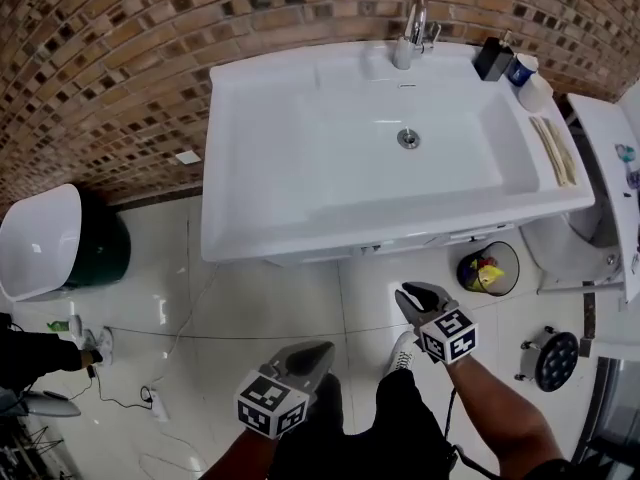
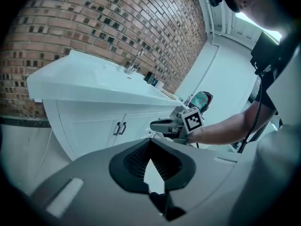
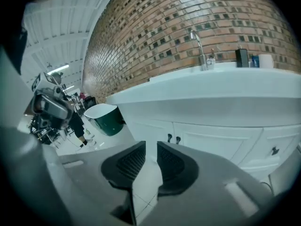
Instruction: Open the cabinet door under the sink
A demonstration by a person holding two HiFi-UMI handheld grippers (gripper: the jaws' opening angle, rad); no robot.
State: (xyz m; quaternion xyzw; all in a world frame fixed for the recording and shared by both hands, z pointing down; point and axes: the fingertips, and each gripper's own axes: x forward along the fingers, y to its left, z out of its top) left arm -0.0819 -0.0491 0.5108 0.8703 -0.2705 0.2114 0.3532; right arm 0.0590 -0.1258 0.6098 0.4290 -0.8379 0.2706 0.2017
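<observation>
1. While both grippers hang in front of the sink, well short of it, the task appears to be at the approach. The cabinet doors beneath the sink are closed.
2. The left gripper has its jaws meeting at the tips, empty. The right gripper has its jaws slightly apart, with nothing between them.
3. The likely next move is to bring one gripper to the paired handles below the sink's middle, close on one and pull outward.
4. The head view shows the basin from above, but the sink's overhang hides the doors. Only the gripper views show the doors and handles.
</observation>
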